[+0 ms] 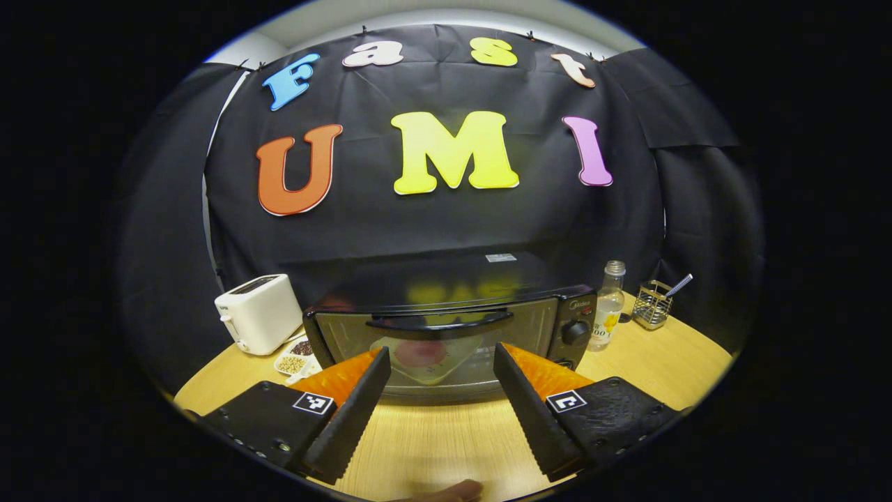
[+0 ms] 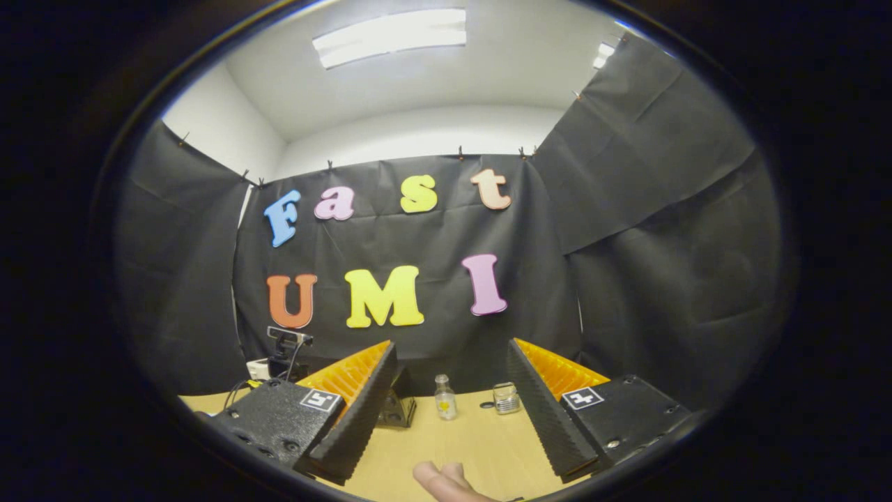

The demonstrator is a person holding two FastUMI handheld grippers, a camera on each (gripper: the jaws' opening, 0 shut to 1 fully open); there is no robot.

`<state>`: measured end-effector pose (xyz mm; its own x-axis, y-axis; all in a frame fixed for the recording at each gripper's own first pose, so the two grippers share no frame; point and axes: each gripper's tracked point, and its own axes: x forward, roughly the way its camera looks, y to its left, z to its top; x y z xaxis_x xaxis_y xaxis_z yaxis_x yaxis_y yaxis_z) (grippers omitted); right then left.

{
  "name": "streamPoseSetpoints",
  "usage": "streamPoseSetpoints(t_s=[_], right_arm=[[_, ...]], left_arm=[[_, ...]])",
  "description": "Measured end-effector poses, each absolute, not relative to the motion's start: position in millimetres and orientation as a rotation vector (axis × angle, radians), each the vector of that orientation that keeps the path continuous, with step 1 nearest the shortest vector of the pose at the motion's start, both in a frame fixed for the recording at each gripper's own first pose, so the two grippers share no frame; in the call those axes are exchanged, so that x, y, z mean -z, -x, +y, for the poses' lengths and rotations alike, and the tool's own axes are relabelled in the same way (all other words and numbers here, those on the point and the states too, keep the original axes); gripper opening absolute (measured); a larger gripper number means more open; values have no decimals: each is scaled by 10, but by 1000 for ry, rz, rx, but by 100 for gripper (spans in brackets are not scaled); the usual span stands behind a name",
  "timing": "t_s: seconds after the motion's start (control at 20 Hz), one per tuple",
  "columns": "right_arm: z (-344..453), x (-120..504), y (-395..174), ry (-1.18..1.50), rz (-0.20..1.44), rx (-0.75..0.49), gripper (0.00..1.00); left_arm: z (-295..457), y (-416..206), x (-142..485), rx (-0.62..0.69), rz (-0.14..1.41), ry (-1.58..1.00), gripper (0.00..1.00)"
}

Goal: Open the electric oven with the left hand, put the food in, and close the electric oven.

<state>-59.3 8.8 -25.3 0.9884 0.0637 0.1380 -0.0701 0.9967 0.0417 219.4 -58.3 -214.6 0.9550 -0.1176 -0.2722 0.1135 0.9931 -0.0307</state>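
My left gripper [image 1: 440,380] is spread wide and empty, squared on the oven [image 1: 453,328] so its fingers can take the door handle [image 1: 440,322]. Door is shut; food [image 1: 420,353] shows in the glass. My right gripper [image 2: 449,390] hangs spread, clear of the table [image 2: 481,446].

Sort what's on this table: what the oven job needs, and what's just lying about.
Needed for the job:
electric oven, door shut
its door handle
left gripper, open, facing the door

Lying about:
toaster
dish of beans
glass bottle
wire holder
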Motion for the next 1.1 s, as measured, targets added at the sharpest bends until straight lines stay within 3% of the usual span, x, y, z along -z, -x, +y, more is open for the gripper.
streamPoseSetpoints(t_s=[0.35, 0.55, 0.8, 1.1], right_arm=[[7, 320, 483, -23, -114, -28, 95], [-32, 277, 489, -10, -91, 3, 96], [33, 182, 516, -2, -81, -53, 96], [30, 151, 508, 59, -75, -71, 96]], left_arm=[[-472, -1591, 1567, 78, 159, 19, 95], [-434, -944, 1205, 80, 134, 67, 95], [-111, -77, 763, -14, 65, 95, 94], [-157, 397, 558, 27, 69, 110, 93]])
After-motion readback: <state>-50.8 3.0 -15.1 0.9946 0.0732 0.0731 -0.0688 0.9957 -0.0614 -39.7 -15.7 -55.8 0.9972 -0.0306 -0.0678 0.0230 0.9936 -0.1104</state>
